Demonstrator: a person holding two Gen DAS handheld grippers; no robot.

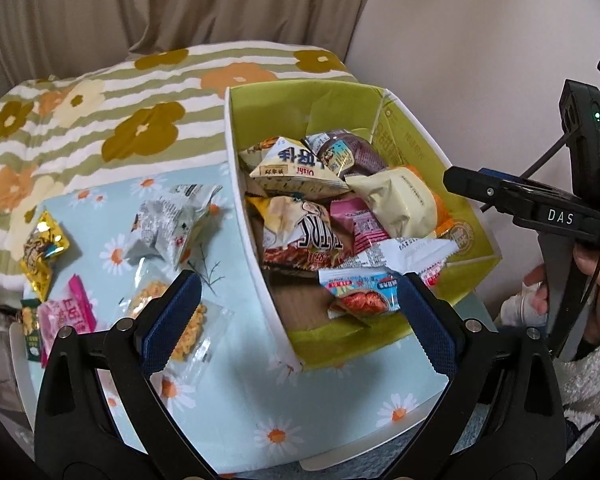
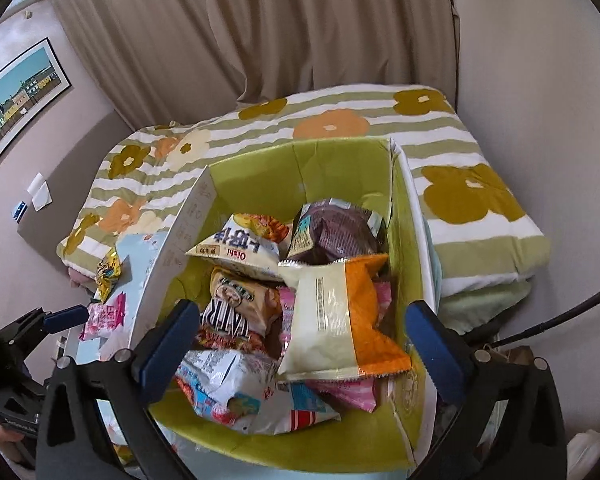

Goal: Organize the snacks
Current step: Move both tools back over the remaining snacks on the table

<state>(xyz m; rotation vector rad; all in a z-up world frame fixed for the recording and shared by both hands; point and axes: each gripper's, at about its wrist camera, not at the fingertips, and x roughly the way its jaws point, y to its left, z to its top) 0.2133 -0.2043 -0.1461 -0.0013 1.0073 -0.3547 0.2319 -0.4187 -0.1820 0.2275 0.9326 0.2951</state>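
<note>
A green-lined cardboard box [image 1: 236, 168] [image 2: 300, 160] holds several snack packets piled together. My right gripper [image 2: 300, 344] hangs open just above an orange-and-cream packet [image 2: 340, 320] [image 1: 396, 200] that lies on top of the pile, with nothing pressed between its pads. My left gripper [image 1: 300, 320] is open and empty over the box's near left wall. On the daisy tablecloth [image 1: 240, 380] left of the box lie a white crumpled packet [image 1: 172, 224], a gold packet [image 1: 42, 248], a pink packet [image 1: 70, 312] and a clear packet of orange snacks [image 1: 184, 324].
A striped flower-print quilt [image 1: 100, 120] [image 2: 460, 184] lies behind the box, with beige curtains [image 2: 300, 40] beyond. A wall runs along the right. A person's hand [image 1: 596, 280] holds the right tool beside the box. The table's front edge is close below the left gripper.
</note>
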